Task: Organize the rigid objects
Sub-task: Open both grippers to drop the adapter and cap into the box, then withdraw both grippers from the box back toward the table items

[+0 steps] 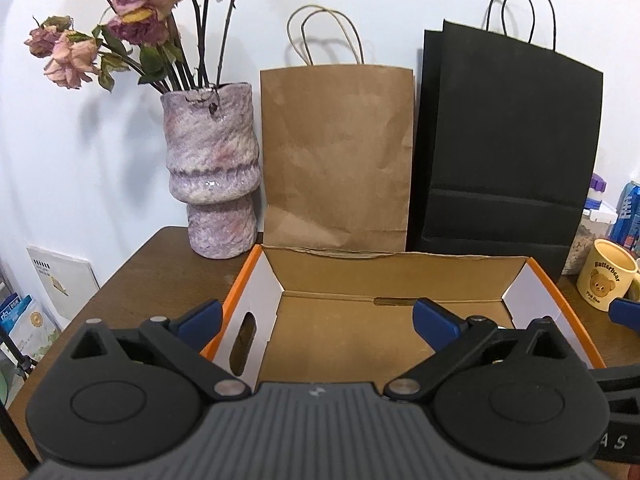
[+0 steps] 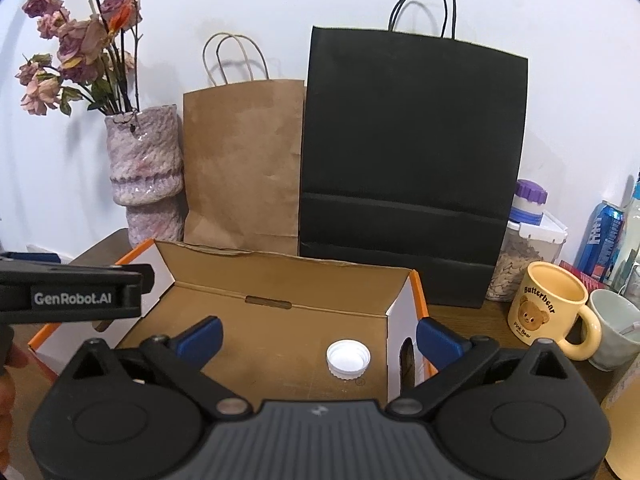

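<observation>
Near the right wall of the box (image 2: 280, 280) lies a white cap (image 2: 347, 359), the only item inside, so by my reading you have barely begun; the mug (image 2: 550, 304), can (image 2: 602, 236) and jar (image 2: 524, 256) wait on the table to its right. Your right gripper (image 2: 318, 338) is spread wide above the cap, holding nothing. Your left gripper (image 1: 318, 318) is also spread and empty, over the box's left half.

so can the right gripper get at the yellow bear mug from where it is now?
Probably yes: the right gripper is open and empty, the mug stands just right of the box, nothing between.
</observation>
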Demonstrator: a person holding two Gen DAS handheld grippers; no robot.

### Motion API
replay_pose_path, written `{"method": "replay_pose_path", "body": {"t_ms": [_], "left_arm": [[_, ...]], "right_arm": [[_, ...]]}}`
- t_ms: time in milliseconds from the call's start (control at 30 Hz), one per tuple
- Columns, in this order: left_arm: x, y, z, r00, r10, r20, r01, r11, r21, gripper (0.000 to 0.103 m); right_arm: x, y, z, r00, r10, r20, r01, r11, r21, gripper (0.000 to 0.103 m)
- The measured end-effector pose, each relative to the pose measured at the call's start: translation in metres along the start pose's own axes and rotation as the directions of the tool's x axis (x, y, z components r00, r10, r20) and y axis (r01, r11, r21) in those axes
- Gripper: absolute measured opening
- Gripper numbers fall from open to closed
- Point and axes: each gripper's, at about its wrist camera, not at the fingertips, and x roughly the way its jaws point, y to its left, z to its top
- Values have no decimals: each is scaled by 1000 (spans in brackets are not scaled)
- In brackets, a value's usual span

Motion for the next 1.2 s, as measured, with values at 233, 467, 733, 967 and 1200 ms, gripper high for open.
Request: {"method": "replay_pose_path", "body": {"t_ms": [233, 467, 733, 967, 1200], "left_arm": [[-22, 1, -3, 999, -10, 36, 10, 1000, 2, 103], [-38, 4, -11, 999, -10, 40, 10, 1000, 2, 103], [-67, 11, -20, 998, -20, 57, 20, 1000, 2, 103], [-92, 17, -28, 997, -30, 68, 30, 1000, -7, 103], [-118, 24, -38, 997, -39, 74, 40, 999, -11, 103]], "right_arm": [[-23, 2, -3, 1000, -3, 26, 3, 1000, -17, 103], [-45, 4, -10, 999, 0, 46, 1, 1000, -21, 103], [-74, 7, -21, 998, -3, 68, 4, 1000, -23, 103], [-99, 11, -29, 997, -2, 81, 4, 1000, -21, 103], [-125, 20, -40, 995, -1, 96, 3, 1000, -27, 103]]}}
